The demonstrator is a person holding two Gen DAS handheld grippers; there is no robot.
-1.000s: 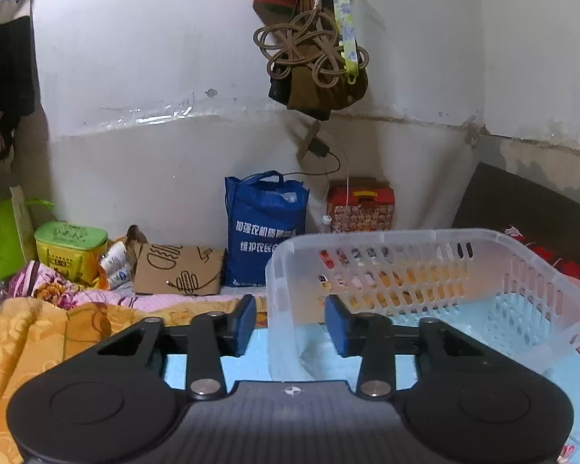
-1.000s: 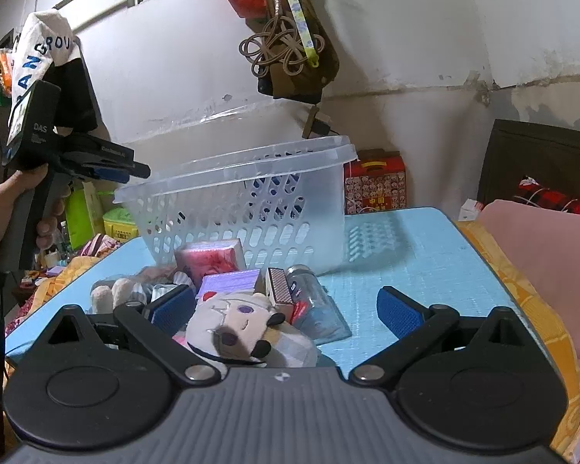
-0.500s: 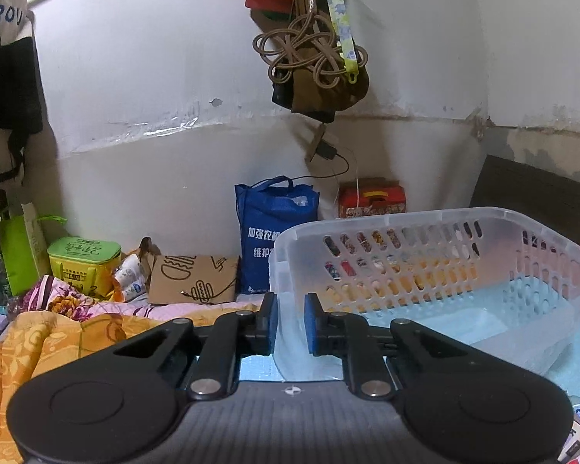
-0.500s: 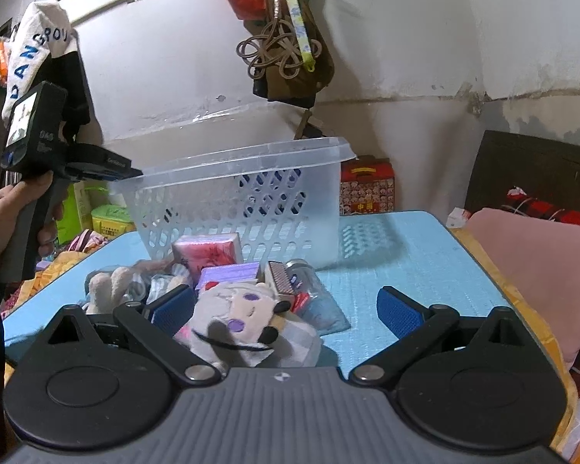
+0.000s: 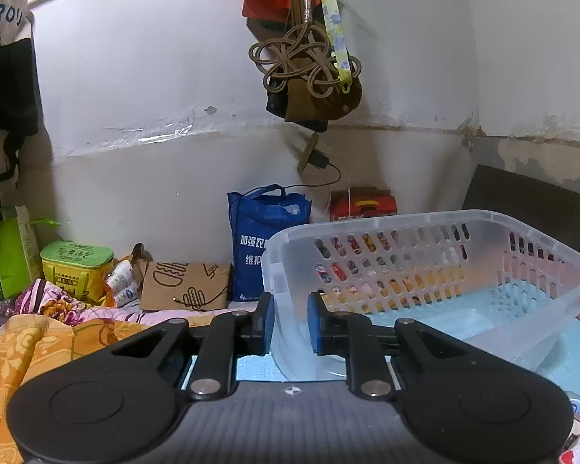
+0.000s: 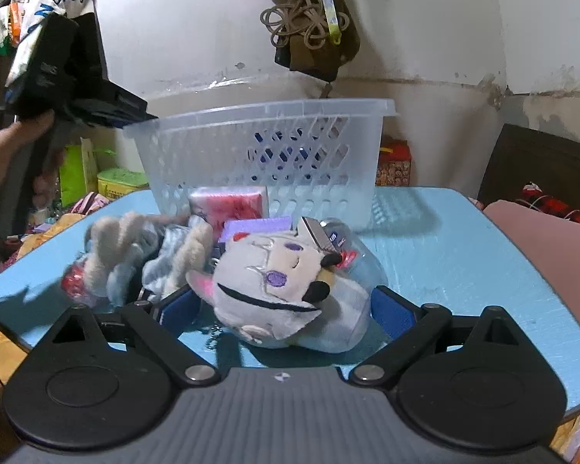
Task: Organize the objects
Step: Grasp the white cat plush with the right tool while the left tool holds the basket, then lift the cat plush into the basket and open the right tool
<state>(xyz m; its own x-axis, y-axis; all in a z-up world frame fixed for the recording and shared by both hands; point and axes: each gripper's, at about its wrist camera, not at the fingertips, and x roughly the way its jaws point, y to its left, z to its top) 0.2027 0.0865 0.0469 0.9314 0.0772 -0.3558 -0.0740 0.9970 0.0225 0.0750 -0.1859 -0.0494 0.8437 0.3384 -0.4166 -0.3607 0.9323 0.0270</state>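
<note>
Blue table (image 6: 444,255) carries the clear basket (image 6: 266,154), whose corner wall the left gripper (image 5: 290,323) pinches and tips up behind the plush toy (image 6: 274,290), which the spread right gripper (image 6: 286,309) straddles unclasped; thin plastic could slip free.

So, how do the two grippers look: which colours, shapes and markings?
Both look alike: a ribbed grey body with a small round logo, two black round discs, and black linkage bars with silver pivot pins. The left gripper and the right gripper have blue pads on the fingers. No cables show.
</note>
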